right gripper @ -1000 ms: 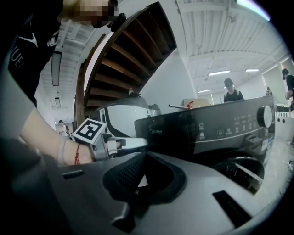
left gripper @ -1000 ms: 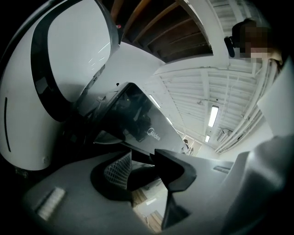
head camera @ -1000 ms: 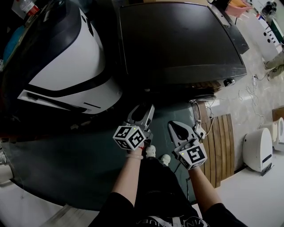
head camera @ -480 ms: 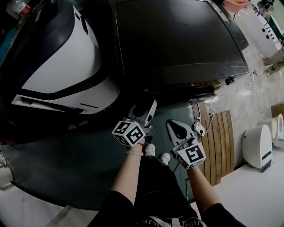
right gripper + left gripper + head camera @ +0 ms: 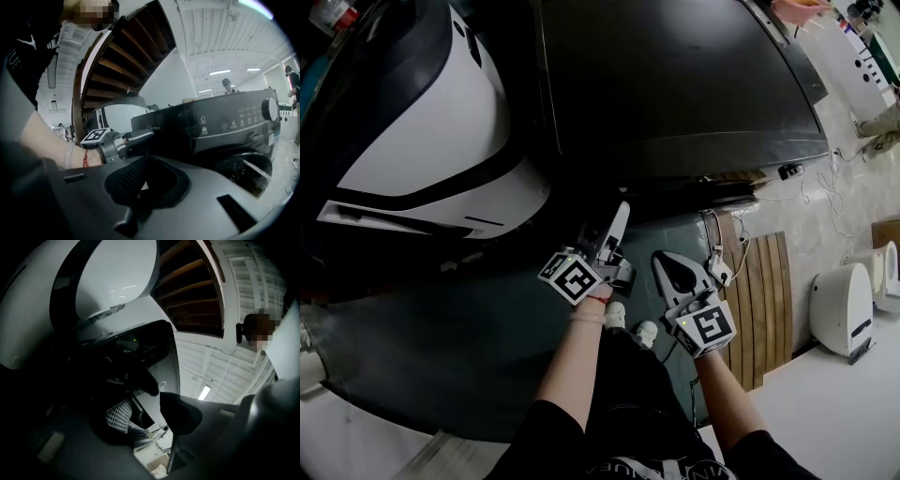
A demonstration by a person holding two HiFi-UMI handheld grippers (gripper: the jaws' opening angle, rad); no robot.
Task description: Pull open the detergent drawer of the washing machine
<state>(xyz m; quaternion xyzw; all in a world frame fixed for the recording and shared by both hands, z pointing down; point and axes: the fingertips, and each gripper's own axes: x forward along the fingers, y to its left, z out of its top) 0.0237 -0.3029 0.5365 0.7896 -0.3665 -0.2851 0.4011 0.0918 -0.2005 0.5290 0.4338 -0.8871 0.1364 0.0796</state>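
Here we are at the front of the dark washing machine (image 5: 225,124), and the left claw (image 5: 607,230) is the one to watch. Compared with a second ago it has rolled over. Its marker cube (image 5: 575,278) now shows a different face to the head view, and one pale finger (image 5: 620,217) stands up edge-on, closer to the machine's front lip than before.

The left claw's jaws have just been opening and now stand well apart. Its own view shows open space between the textured pad (image 5: 118,415) and the dark finger opposite, with nothing gripped.

We pick out the detergent drawer (image 5: 161,123) in the right gripper view. It is at the left end of the control panel, just ahead of the left claw's tips. It looks pushed in level with the panel, and we cannot tell whether the tips touch it.

The right claw (image 5: 144,185) has barely stirred since the earlier frames. It is beside the left one and a little further back from the machine. Its jaws are together, with only a sliver of light between the pads and nothing in them.

A white machine (image 5: 441,141) bulks off the left claw's outer side.
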